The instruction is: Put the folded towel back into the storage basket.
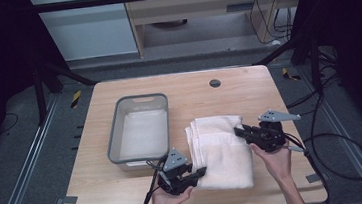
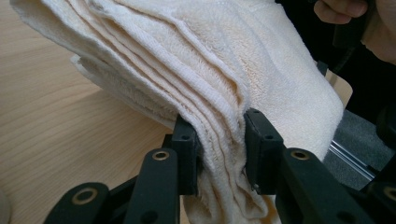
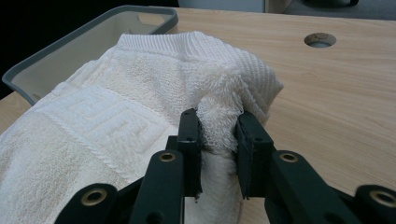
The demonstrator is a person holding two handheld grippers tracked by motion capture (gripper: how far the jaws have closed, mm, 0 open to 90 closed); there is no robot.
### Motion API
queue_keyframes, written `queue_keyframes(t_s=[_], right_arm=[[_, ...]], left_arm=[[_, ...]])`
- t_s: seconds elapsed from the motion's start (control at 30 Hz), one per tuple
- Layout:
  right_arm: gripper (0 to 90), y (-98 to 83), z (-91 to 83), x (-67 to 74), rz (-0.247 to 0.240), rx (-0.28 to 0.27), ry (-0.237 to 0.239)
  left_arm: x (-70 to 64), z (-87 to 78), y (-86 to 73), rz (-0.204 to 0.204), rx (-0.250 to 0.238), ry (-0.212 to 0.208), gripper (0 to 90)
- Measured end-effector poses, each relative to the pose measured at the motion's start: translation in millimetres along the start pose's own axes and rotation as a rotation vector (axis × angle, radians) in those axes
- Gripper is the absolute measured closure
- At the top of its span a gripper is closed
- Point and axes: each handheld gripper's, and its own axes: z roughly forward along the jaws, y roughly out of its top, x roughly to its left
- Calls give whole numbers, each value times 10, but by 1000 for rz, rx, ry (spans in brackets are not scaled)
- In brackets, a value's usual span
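— Pinching the towel (image 2: pixel 196 70) on both sides, are you?

— Yes. My left gripper (image 2: pixel 219 154) has its jaws clamped on the stacked folded edges, and my right gripper (image 3: pixel 218 140) squeezes a bunched corner between its jaws.

— Where does the towel sit?

— Folded, cream, on the wooden table (image 1: pixel 127 192), just right of the grey tub (image 1: pixel 139 128). From above, my left gripper holds its near left corner, my right its far right edge.

The folded cream terry towel (image 2: pixel 196 70) runs past the top and bottom edges of the left gripper view. The grey plastic tub (image 3: pixel 56 60) is partly hidden behind it in the right gripper view and cut off at the left edge.
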Motion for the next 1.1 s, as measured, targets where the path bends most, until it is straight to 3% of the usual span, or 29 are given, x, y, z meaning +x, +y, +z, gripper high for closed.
queue_keyframes(t_s=[0.6,1.1], right_arm=[[739,282,19,123,-22,-51,3],[738,598,132,326,-48,-101,8]], left_arm=[[86,-239,220,29,-44,14,680],[264,-522,353,1,-111,37,680]])
